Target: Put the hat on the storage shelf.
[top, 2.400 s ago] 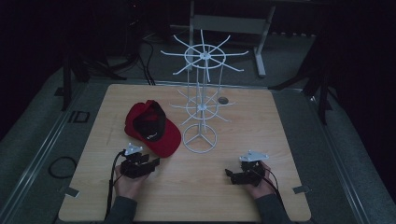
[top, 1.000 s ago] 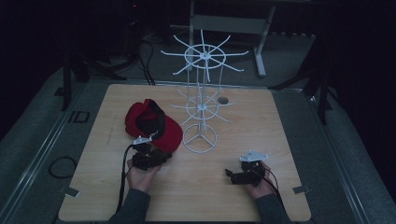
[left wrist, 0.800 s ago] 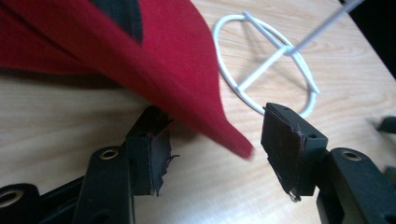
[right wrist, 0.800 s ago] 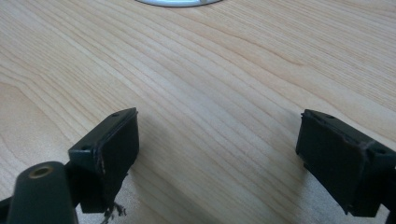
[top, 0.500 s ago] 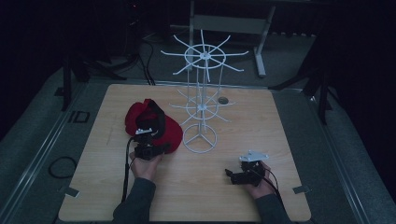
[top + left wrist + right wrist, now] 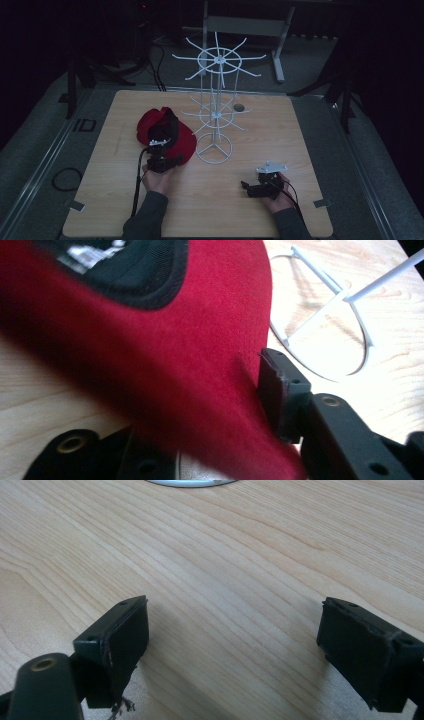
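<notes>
At near edge of surface (image 6: 300, 140), left tool (image 6: 163, 161) just been closing on red cap (image 6: 165, 365) brim (pads apparently gripping); squeeze firmly before lifting toward white rack (image 6: 216, 100); right tool (image 6: 235, 645) open, idle.

looks like lab or recording studio to me: lone wooden table (image 6: 300, 145) under light, dark room around, grey floor mats (image 6: 45, 135), cables (image 6: 155, 55), stand legs (image 6: 280, 50) behind.
</notes>
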